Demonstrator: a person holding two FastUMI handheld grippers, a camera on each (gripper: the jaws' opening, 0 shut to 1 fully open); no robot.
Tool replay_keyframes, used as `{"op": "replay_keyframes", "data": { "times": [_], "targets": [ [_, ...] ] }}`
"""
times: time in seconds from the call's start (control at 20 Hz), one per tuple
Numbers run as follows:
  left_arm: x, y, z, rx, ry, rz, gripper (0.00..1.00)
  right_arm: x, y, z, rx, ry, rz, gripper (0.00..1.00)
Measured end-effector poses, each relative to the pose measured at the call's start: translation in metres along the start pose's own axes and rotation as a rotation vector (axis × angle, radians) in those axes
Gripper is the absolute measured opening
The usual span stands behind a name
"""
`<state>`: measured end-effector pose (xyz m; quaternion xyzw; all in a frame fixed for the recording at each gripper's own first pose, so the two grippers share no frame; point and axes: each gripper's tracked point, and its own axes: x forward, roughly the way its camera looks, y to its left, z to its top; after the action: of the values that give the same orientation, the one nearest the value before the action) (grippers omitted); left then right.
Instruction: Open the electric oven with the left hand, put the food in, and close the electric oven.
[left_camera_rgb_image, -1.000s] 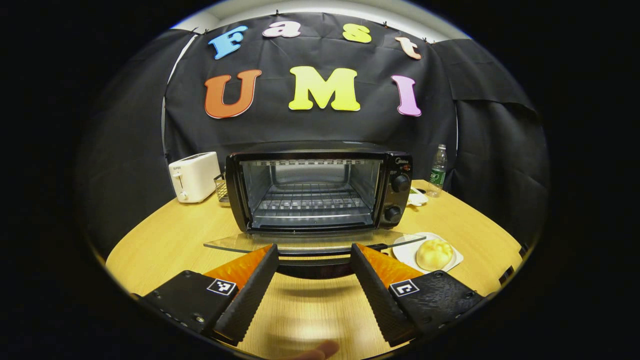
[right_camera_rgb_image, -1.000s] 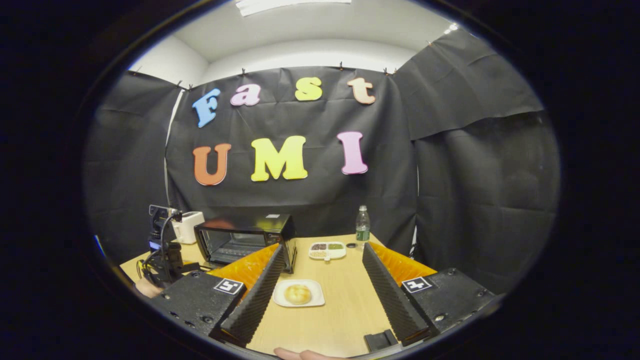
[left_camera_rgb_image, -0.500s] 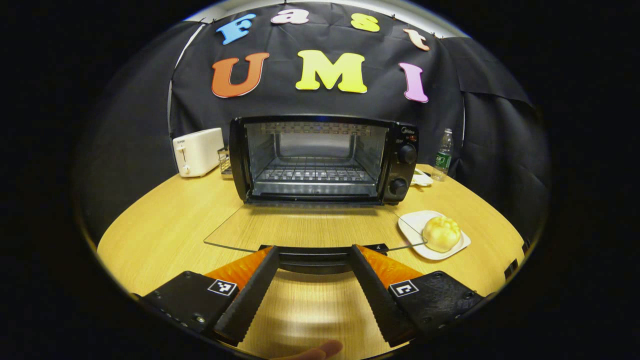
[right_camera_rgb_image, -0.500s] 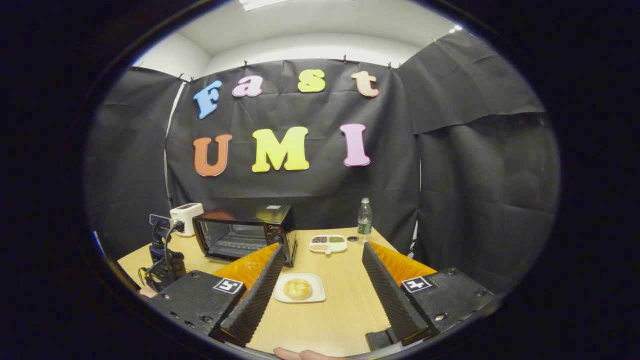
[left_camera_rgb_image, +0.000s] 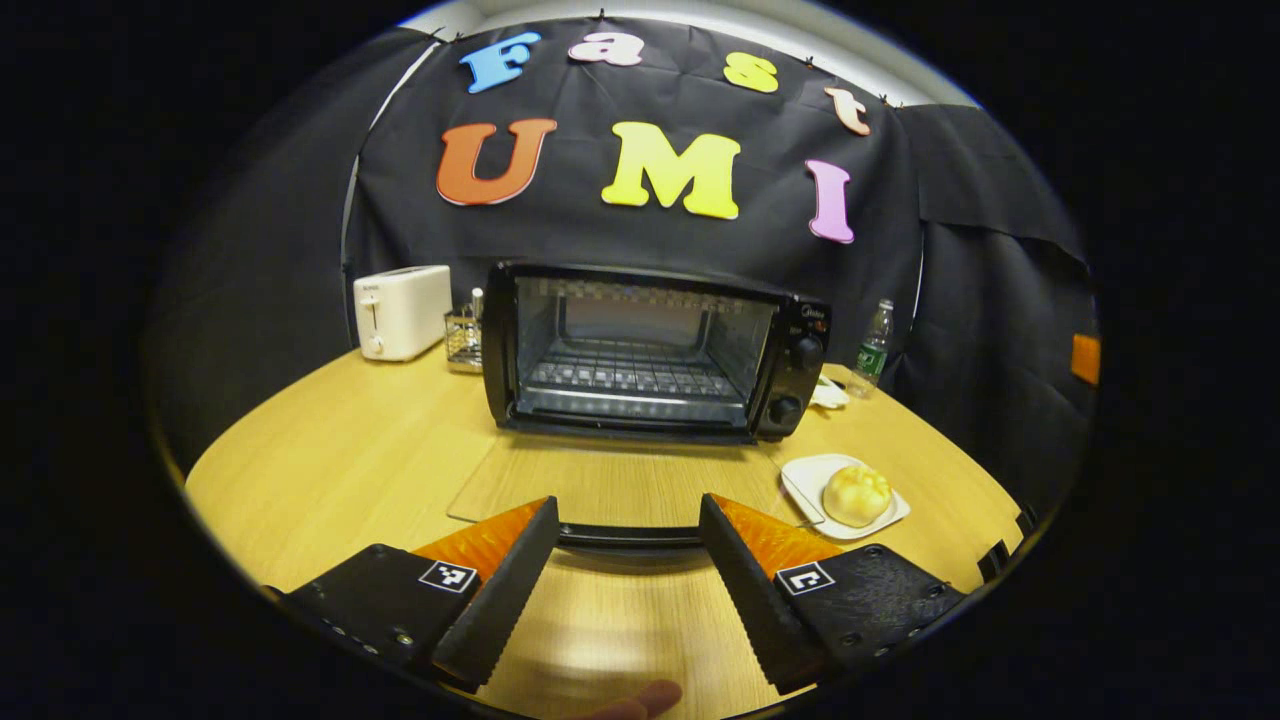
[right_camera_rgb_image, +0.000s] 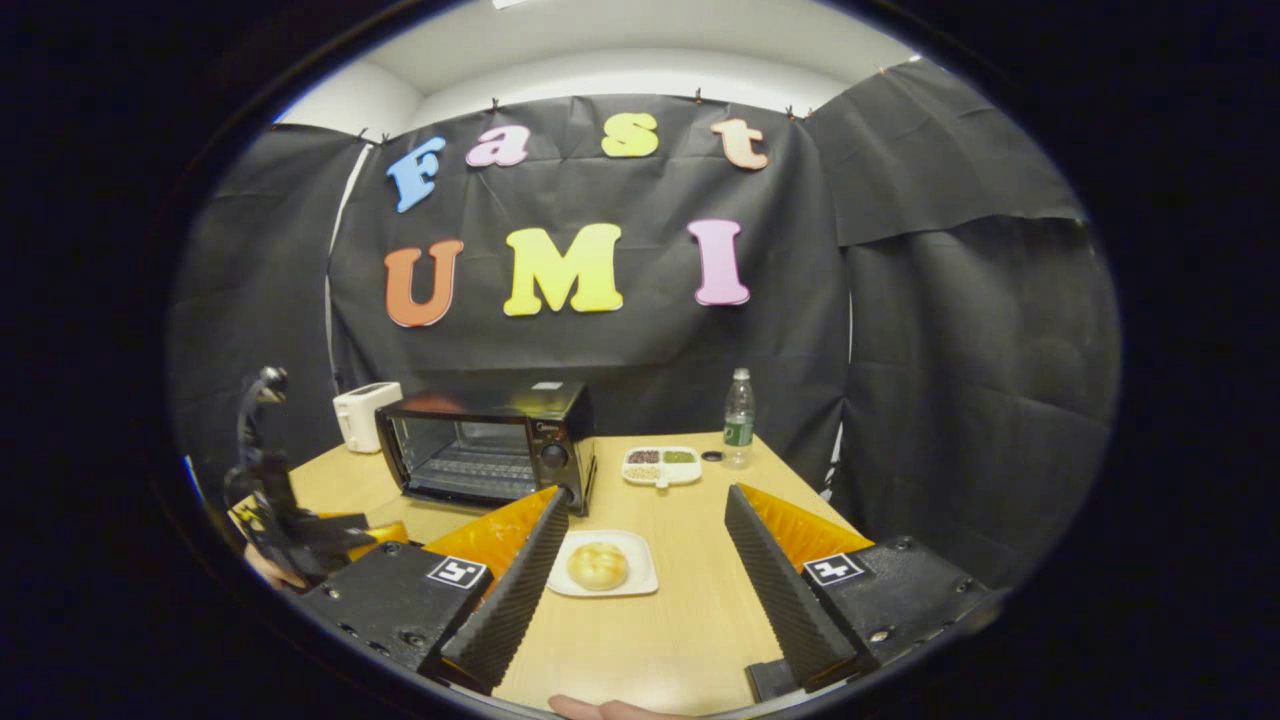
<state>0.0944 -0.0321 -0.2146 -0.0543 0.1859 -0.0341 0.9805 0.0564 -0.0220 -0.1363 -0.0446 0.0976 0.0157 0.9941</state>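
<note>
Right claw (right_camera_rgb_image: 645, 580) gapes wide, holding nothing, just short of the bun (right_camera_rgb_image: 597, 565) on its plate (right_camera_rgb_image: 638, 582) beside the open oven (right_camera_rgb_image: 490, 445). I'd judge the bun soft and light: pinch its 2 sides gently.

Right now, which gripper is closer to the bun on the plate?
Probably the right gripper: the bun on its plate lies just ahead between its open fingers. The left gripper sits at the oven door handle, the bun off to its right.
</note>
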Motion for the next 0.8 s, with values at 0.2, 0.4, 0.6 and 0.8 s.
{"op": "replay_keyframes", "data": {
  "times": [0.2, 0.4, 0.6, 0.8],
  "targets": [
    [-0.046, 0.004, 0.044, 0.022, -0.097, 0.01, 0.94, 0.03, 0.019, -0.026, 0.02, 0.064, 0.046, 0.97],
    [-0.094, 0.008, 0.087, 0.051, -0.198, 0.036, 0.94, 0.063, 0.029, -0.054, 0.017, 0.109, 0.055, 0.97],
    [-0.137, 0.011, 0.122, 0.082, -0.269, 0.087, 0.94, 0.104, 0.036, -0.096, 0.026, 0.197, 0.048, 0.97],
    [-0.172, -0.002, 0.139, 0.118, -0.33, 0.061, 0.94, 0.135, 0.041, -0.131, 0.024, 0.286, 0.029, 0.97]
  ]
}}
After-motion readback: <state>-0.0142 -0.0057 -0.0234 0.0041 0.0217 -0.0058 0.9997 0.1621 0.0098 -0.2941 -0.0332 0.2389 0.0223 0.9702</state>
